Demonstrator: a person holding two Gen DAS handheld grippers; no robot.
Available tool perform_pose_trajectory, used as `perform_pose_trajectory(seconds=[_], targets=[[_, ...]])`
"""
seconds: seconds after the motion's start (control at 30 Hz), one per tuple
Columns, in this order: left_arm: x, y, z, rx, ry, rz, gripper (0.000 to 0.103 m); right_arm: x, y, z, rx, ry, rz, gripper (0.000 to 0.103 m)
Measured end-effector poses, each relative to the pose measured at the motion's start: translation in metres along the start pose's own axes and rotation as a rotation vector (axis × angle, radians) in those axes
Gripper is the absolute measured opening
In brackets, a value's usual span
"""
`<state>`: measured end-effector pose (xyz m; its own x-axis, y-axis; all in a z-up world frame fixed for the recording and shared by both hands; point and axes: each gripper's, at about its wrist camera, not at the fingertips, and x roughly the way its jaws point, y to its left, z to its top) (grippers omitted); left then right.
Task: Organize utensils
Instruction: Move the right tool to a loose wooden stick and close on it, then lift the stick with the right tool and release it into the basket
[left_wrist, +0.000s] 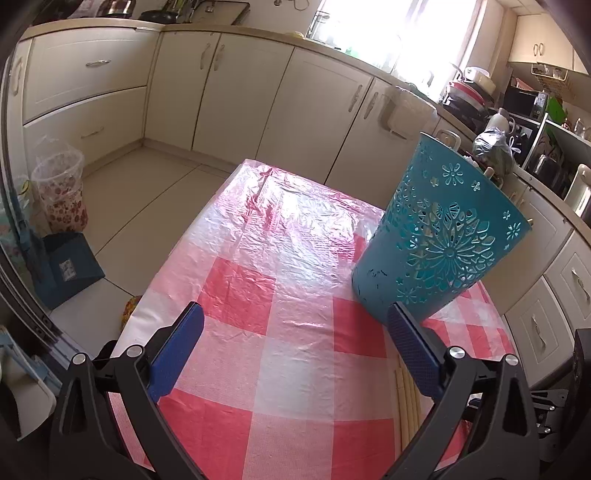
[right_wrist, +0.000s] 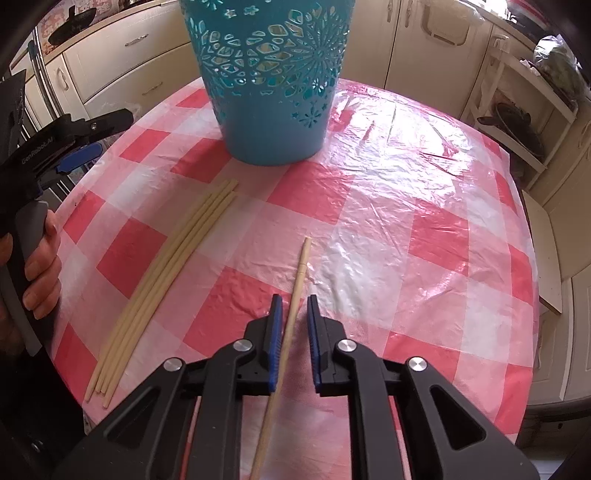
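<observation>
- Right claw (right_wrist: 295, 306): points steeply down at the tabletop (right_wrist: 406, 229) and is closed down on a single chopstick (right_wrist: 301, 266). The stick lies against the left-hand pad, and a narrow strip of cloth shows beside the right-hand pad.
- Single chopstick: pale wood. It runs lengthways between the pads, with one end back under the claw body and the other end ahead of the fingertips, leaning slightly right.
- Bundle of four chopsticks (right_wrist: 166, 273): lies flat on the tabletop to the left of the right claw, stick against stick. It slants from near left to further ahead, well apart from the held stick. In the left wrist view it appears just under the right-hand finger of the left claw (left_wrist: 295, 314).
- Left claw: jaws spread wide, with only tabletop between the pads.
- Hand (right_wrist: 40, 266): wrapped round the left claw's grey handle at the far left edge.
- Writing: "GenRobot.AI" in pale letters on the left claw's black body. No other text is legible.
- Cloth: red-and-white check under glossy wrinkled plastic.
- Teal basket (right_wrist: 269, 92): stands upright, with cut-out flower patterns. It is straight ahead of the right claw beyond both sets of sticks, and ahead and to the right of the left claw.
- Cream cabinets (left_wrist: 240, 92): beyond the tabletop.
</observation>
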<state>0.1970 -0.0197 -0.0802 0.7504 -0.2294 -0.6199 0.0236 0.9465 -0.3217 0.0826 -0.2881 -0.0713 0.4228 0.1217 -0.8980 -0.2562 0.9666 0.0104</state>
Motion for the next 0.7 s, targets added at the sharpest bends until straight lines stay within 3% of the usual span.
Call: perform_pose_trajectory(seconds=[0.07,0.2,0.43,0.6,0.7], targets=[[0.001,-0.001,0.0,0.002,0.003,0.001,0.095,-0.002,0.002,-0.002,0.004,-0.011,0.004,0.005],[0.001,-0.001,-0.001,0.002,0.008,0.002,0.095,-0.011,-0.002,-0.002,0.072,-0.057,0.099,0.005],[0.004,-0.002,-0.002,0.004,0.022,0.006,0.095,-0.053,-0.028,0.008,0.263,-0.21,0.348,0.005],[0.005,-0.002,-0.002,0.005,0.027,0.009,0.095,-0.095,-0.038,0.041,0.339,-0.383,0.495,0.005],[0.006,-0.003,-0.002,0.008,0.03,0.011,0.095,-0.122,-0.041,0.075,0.367,-0.525,0.522,0.005]])
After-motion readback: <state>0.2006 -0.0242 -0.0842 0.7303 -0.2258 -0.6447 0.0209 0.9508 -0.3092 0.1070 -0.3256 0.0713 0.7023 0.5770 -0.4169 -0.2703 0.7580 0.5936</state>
